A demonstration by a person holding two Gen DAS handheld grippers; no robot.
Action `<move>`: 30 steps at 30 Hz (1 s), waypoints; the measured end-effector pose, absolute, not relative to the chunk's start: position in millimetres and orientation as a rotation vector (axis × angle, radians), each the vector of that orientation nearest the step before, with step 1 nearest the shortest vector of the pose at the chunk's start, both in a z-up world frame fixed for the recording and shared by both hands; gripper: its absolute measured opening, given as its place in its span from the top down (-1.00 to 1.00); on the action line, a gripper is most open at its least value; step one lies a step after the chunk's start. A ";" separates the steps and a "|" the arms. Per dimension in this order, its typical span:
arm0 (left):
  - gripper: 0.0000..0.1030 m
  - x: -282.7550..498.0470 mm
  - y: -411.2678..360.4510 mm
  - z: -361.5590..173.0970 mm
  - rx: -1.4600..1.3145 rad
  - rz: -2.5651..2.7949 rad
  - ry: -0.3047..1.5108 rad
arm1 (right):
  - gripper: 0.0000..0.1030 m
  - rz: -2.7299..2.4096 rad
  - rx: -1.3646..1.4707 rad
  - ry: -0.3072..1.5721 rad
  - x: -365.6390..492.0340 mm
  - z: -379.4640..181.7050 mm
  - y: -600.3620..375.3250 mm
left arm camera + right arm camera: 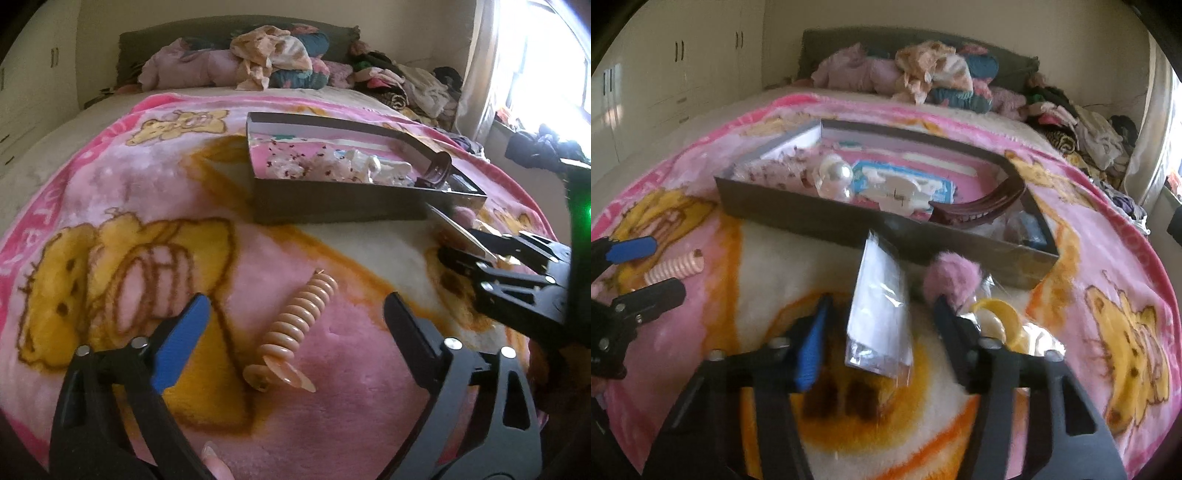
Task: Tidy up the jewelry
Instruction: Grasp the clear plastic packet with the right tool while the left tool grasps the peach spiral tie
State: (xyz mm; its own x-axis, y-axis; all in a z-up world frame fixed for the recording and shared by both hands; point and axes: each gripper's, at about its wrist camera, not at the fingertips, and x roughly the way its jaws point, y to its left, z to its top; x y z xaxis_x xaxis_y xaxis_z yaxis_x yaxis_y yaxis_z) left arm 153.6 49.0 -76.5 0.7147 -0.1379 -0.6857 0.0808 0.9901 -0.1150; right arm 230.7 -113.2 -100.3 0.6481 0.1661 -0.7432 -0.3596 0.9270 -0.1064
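A peach spiral band [295, 325] lies on the pink bear-print blanket, between the wide-apart fingers of my left gripper [297, 301], which is open and does not touch it. A clear plastic packet with a white card [879, 314] lies between the fingers of my right gripper [882, 300]; there is a gap on each side, so this gripper is open too. Behind both stands a dark shallow box [812, 218] holding a pearl piece [838, 173], a white clip [901, 192] and a maroon comb clip [979, 206]. The right wrist view also shows the left gripper [661, 267] around the spiral band [676, 267].
A pink pom-pom [951, 275] and yellow rings in plastic [995, 314] lie just right of the right gripper's fingers. Piled clothes [942, 77] crowd the head of the bed. Wardrobes [676, 74] stand at the left, a bright window [546, 74] at the right.
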 end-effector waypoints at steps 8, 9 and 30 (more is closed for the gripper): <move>0.31 156.2 46.1 -79.6 -0.060 -0.129 0.788 | 0.56 0.320 -0.268 0.788 226.9 -97.4 -105.5; 0.46 156.2 45.5 -79.9 -0.058 -0.136 0.791 | 0.56 0.326 -0.266 0.784 225.6 -96.0 -103.6; 0.79 151.2 48.1 -61.3 -0.116 -0.158 0.765 | 0.56 0.383 -0.176 0.725 182.3 -63.6 -122.1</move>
